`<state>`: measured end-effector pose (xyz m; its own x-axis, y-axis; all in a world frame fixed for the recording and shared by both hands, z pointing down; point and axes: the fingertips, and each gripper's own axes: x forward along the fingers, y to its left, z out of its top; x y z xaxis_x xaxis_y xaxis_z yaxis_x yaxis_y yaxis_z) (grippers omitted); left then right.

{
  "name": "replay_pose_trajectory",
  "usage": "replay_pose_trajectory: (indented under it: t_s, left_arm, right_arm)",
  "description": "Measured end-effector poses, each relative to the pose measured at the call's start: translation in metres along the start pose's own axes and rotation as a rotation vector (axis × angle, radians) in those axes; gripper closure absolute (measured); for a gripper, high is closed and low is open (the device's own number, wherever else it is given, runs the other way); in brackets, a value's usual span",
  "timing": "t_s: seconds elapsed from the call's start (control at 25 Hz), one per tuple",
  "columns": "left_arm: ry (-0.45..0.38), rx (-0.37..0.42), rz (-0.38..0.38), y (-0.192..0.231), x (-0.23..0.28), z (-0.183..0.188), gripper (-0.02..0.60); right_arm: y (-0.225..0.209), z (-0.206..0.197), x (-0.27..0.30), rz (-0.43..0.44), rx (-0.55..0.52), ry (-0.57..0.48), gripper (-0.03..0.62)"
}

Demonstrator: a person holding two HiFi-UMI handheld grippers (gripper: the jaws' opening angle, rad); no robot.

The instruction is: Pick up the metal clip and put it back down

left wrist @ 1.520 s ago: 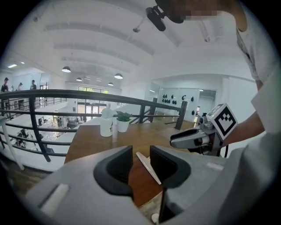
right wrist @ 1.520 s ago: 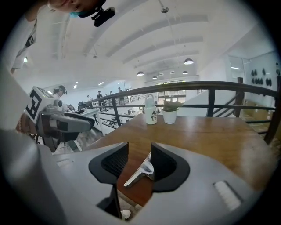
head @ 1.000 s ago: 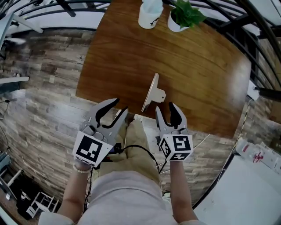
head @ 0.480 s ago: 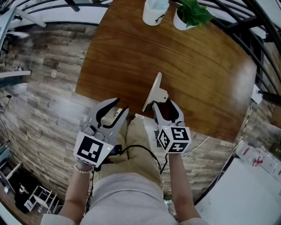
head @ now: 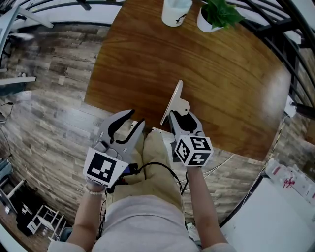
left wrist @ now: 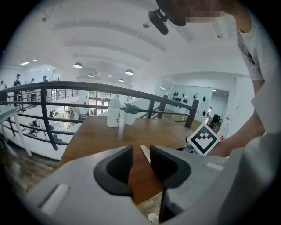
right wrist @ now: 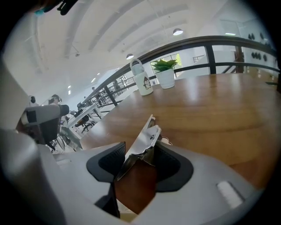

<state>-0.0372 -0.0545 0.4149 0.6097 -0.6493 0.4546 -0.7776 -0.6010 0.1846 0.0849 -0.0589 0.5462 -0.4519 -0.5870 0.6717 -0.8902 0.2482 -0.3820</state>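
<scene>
Claw status: your right claw (head: pixel 183 119) is pinched on the metal clip (head: pixel 173 101), with the clip's lower tab wedged between both pads in the right gripper view (right wrist: pixel 145 138). The clip stands on edge, tilted, at the near rim of the surface (head: pixel 221 74). I can't tell whether its bottom edge touches the wood, so I'd call the grasp made and the lift not yet evident. Left to do, by my read: raise it clear, then set it back down and let go. Your left claw (head: pixel 127 127) is spread with nothing in it, hanging off the near edge just beside the right one, over your lap. Keep it there and it won't interfere. Farther out, a white cup (head: pixel 176 11) and a potted plant (head: pixel 216 15) sit at the far edge, well apart from the clip, so neither is in the way. A black railing (head: pixel 275 29) runs beyond them. Only nearby snag is the black cable (head: pixel 157 167) looping below the claws.
</scene>
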Motion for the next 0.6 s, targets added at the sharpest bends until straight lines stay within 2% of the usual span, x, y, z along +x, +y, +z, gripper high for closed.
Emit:
replay_pose_trajectory:
  t_s: [0.2,0.6]
  left_arm:
    - [0.004,0.000,-0.002,-0.0014,0.0033,-0.0016,0.465]
    - [0.006,0.001,-0.008,-0.0045,0.0068,-0.0022,0.465]
  right_arm:
    - [-0.0020,-0.0015,0.0031,-0.007,0.012,0.000,0.435]
    - [-0.0076,0.0025,-0.0014,-0.017,0.053,-0.034,0.451]
